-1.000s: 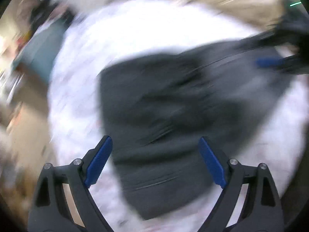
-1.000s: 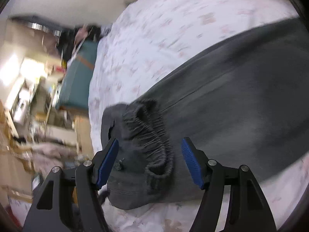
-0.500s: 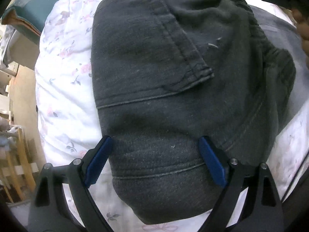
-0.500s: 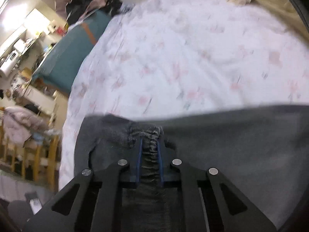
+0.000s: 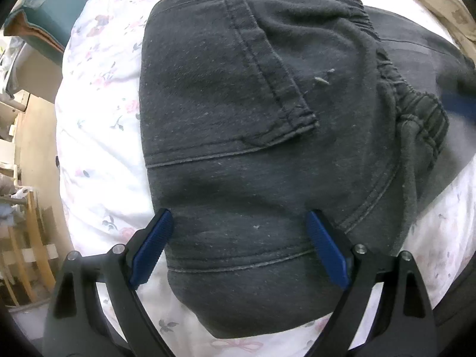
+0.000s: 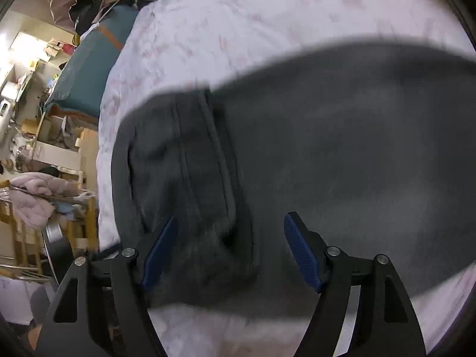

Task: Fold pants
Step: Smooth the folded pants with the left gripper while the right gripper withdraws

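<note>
Bed edge runs down the left of both wrist views; the white floral-print bedsheet drops off there toward a teal padded bench and wooden furniture on the floor. Free sheet shows left of and below the garment in the left view, and across the whole top of the right view.

Dark grey fleece sweatpants lie on the bed, doubled over so the gathered elastic waistband sits on top of the leg fabric at the right. A stitched patch pocket faces up; lint flecks on the nap.

Left tool: blue ribbed pads spread wide, pointing straight down, straddling the lower rounded fold of the pants. Left pad sits at the fabric edge, right pad over the cloth; nothing pinched.

Right tool: jaws about half spread and opening, a bunched dark fold of the pants between them, not clamped. That view is motion-blurred, so pad contact can't be confirmed.
</note>
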Available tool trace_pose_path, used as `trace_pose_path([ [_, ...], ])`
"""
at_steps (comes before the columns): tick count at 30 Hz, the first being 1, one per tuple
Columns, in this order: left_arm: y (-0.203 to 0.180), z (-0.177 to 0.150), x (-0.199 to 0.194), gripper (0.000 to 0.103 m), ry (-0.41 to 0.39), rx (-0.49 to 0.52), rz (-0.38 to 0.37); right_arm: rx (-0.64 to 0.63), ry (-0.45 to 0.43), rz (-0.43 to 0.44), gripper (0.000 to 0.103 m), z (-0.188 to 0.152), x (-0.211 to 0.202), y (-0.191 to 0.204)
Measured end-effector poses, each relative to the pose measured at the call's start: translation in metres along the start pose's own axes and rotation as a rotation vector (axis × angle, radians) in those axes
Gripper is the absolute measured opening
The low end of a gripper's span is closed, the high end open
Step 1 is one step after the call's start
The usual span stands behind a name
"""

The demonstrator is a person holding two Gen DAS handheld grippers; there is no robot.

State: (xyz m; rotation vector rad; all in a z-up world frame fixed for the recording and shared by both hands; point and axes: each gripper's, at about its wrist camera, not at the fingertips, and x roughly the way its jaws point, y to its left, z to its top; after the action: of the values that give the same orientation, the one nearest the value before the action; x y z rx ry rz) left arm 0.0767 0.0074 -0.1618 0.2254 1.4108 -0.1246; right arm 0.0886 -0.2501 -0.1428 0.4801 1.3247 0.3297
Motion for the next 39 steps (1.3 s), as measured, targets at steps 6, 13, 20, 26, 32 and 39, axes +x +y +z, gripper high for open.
trace_pose_path([
  [6, -0.008, -0.006, -0.004, 0.089, -0.008, 0.013, 0.002, -0.094, -0.061, -0.036, 0.005, -0.031, -0.019, 0.013],
  [13, -0.017, -0.016, -0.007, 0.089, -0.025, 0.042, 0.018, -0.032, 0.035, -0.202, 0.0, -0.049, 0.017, -0.012],
  [20, -0.01, -0.018, -0.066, 0.089, -0.249, -0.057, -0.02, 0.116, -0.162, -0.123, 0.011, -0.065, -0.053, -0.034],
  [26, -0.002, -0.013, -0.098, 0.089, -0.353, -0.169, -0.087, 0.547, -0.374, -0.06, 0.096, -0.106, -0.099, -0.117],
  [32, 0.004, -0.002, -0.087, 0.089, -0.295, -0.209, -0.124, 0.881, -0.525, -0.052, 0.09, -0.102, -0.1, -0.22],
  [39, 0.005, 0.002, -0.075, 0.089, -0.275, -0.2, -0.081, 0.985, -0.734, -0.202, 0.062, -0.066, -0.161, -0.299],
])
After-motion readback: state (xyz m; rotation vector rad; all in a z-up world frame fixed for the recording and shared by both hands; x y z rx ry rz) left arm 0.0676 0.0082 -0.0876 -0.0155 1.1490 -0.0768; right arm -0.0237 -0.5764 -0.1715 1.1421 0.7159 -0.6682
